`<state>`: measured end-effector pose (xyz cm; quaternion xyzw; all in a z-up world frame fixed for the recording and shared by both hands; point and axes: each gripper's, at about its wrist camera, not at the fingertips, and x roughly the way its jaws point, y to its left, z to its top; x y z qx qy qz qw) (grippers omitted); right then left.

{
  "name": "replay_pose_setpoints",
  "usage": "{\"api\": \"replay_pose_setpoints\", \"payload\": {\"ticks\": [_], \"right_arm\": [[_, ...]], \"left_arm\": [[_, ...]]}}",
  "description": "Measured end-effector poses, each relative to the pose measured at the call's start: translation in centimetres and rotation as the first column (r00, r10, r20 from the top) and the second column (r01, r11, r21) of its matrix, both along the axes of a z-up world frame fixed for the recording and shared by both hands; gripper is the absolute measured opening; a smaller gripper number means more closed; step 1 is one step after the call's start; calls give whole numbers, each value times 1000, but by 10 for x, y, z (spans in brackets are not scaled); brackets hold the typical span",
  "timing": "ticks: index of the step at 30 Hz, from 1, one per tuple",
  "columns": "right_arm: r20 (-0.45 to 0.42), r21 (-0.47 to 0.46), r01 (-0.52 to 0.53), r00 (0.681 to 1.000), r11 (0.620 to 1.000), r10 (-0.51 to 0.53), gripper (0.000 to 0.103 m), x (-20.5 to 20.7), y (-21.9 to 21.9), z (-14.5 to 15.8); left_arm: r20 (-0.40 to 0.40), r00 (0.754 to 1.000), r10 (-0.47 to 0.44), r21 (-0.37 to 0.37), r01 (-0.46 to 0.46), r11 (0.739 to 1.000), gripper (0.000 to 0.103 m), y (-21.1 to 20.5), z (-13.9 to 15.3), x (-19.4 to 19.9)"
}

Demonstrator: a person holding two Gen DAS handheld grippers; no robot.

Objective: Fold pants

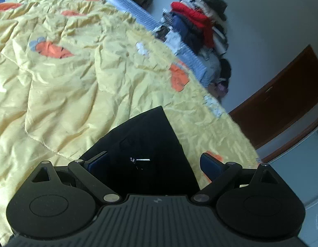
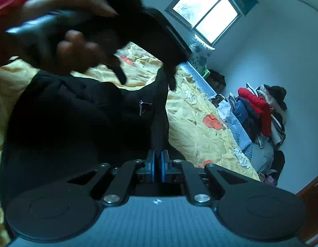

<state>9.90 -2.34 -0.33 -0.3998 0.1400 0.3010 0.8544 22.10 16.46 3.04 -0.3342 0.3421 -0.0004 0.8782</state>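
A: The left tongs [image 1: 157, 162] are standing wide apart, gripping nothing, with the black pants [image 1: 142, 144] lying between and below the two fingers on the yellow quilt [image 1: 66, 86].

B: And the right tongs [image 2: 158, 165] are pressing their blue pads [image 2: 152, 165] together on a dark fold of the same pants [image 2: 76, 113], which are bunching up over the bed.

A: A small metal clasp [image 2: 143, 107] is showing on the cloth there.

B: Above it a hand [image 2: 76, 47] is gripping what is probably the other gripper's handle, though blur is smearing that part.

A: Further right, a heap of clothes [image 2: 261, 111] with a red garment [image 2: 257, 105] on top is sitting against the wall beside the bed.

B: A bright window [image 2: 206, 10] is glowing above it.
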Motion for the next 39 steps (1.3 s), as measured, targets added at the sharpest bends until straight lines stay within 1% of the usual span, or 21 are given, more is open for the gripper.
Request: {"api": "replay_pose_setpoints", "payload": {"ticks": [1,2,3,4,5,8,11,16,19,21,26,29,31,33,34,35,37,38,39], "right_arm": [[-2,1,0,1000,1000,0,7,-3,0,0],[-5,3,1,1000,1000,-1,7,-5,-1,0],[-4,4,3,1000,1000,-3,7,-7,-1,-1],[-5,5,5,1000,1000,-5,7,-9,-1,-1],[-5,7,6,1000,1000,-6,7,-13,-1,-1],[-7,17,5,1000,1000,-5,7,-20,-2,0],[-13,27,-1,1000,1000,1,7,-35,-3,4],[-51,26,-39,998,999,40,7,-72,-4,4],[-86,28,-58,994,998,60,6,-92,-4,-3],[-108,35,-65,992,997,69,6,-103,-3,-7],[-155,73,-57,986,996,68,6,-109,-2,-13],[-183,100,-48,981,994,66,6,-111,0,-16],[-214,115,-37,975,993,61,6,-110,2,-19],[-235,112,-26,970,993,52,7,-117,4,-26],[-257,114,-13,965,993,43,11,-115,5,-29],[-251,133,-8,967,991,42,12,-115,4,-29],[-247,153,-9,968,988,47,14,-119,0,-25],[-245,164,-15,968,986,55,14,-121,-5,-19],[-246,186,-11,967,983,58,14,-124,-12,-13]], "left_arm": [[-11,1000,8,-4,-8,1000,78,1,-2,2],[-9,1000,8,-10,-8,1000,53,1,-4,1],[-10,1000,-5,-11,4,1000,39,1,-5,-1],[-19,1000,-17,-4,17,1000,17,0,-6,-4],[-24,1000,-12,6,12,1000,13,0,-7,-11],[34,999,-6,41,5,999,12,2,-2,-41],[68,997,-40,99,33,994,12,1,4,-77],[31,996,-81,137,76,988,13,4,-7,-125],[-5,996,-85,145,85,986,14,7,-17,-142],[0,997,-79,145,78,986,14,10,-20,-153],[5,999,-52,213,50,976,16,4,-16,-163],[21,999,-37,285,29,958,17,-3,-16,-167],[15,999,-35,323,28,946,17,-8,-20,-166],[16,999,-32,358,24,933,20,-12,-23,-166],[12,999,-36,385,29,922,23,-15,-25,-165],[15,999,-42,405,32,914,24,-18,-25,-166],[20,998,-54,420,41,907,26,-19,-22,-169],[16,998,-63,422,50,905,33,-17,-19,-170],[14,998,-63,419,51,906,34,-16,-16,-172]]}}
